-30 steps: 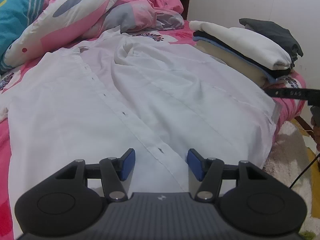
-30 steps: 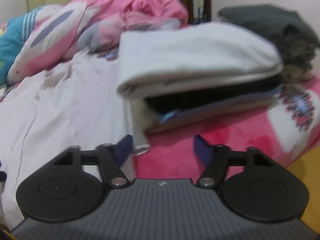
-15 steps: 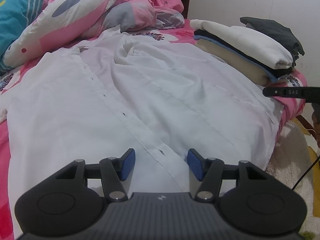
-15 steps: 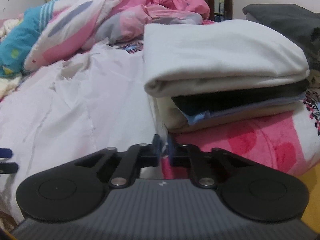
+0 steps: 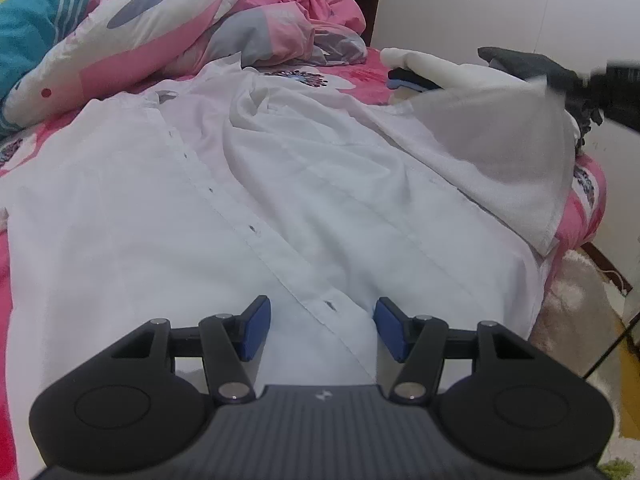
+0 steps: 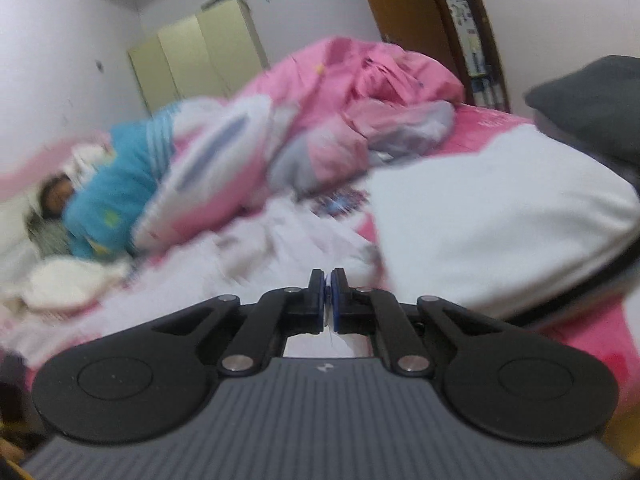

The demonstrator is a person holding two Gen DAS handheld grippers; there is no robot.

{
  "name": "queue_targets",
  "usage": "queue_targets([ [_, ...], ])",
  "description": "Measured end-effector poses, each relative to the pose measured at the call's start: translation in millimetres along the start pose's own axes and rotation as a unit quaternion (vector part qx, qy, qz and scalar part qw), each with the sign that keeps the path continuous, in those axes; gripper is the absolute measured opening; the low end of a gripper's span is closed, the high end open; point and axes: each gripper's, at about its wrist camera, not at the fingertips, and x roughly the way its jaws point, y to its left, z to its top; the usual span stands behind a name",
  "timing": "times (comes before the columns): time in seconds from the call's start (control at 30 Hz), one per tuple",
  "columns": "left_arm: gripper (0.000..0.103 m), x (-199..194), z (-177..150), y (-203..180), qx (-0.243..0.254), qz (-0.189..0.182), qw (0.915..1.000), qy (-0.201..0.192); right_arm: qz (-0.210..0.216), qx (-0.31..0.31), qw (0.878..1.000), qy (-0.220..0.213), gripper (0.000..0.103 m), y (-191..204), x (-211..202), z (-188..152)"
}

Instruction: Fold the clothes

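Both tongs differ: right tongs (image 6: 328, 300) now clamp the lifted shirt (image 5: 280, 184) edge; left tongs (image 5: 322, 330) stay apart.

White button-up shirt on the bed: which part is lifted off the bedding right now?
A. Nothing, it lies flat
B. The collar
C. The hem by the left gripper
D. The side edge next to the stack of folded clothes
D: the white button-up shirt has its edge raised beside the folded stack, pinched in the shut right gripper.

Rumpled pink duvet (image 5: 312, 12) at the bed's head, pale wardrobe (image 6: 196, 56) behind, fluffy rug (image 5: 576, 300) beside the bed.
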Motion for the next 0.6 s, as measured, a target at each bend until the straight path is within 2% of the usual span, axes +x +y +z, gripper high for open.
queue_targets([
  [0.17, 0.059, -1.7, -1.0, 5.7, -0.011, -0.008, 0.9999, -0.008, 0.109, 0.006, 0.994, -0.009, 0.002, 36.4, 9.3, 32.1],
  [0.3, 0.059, -13.5, -2.2, 16.1, -0.034, -0.004, 0.9992, -0.021, 0.216, -0.023, 0.976, 0.023, 0.002, 82.9, 21.4, 40.6],
  [0.37, 0.059, -27.3, -4.5, 28.5, -0.060, -0.004, 0.9977, -0.031, 0.252, -0.049, 0.965, 0.056, 0.002, 105.5, 27.1, 30.9],
  [0.47, 0.059, -50.1, -11.9, 47.8, -0.086, -0.001, 0.9956, -0.037, 0.281, -0.075, 0.948, 0.131, 0.002, 121.8, 40.2, -3.6],
  [0.6, 0.058, -73.2, -21.6, 68.0, -0.104, 0.011, 0.9938, -0.037, 0.270, -0.058, 0.928, 0.251, 0.003, 118.5, 66.8, -65.7],
])
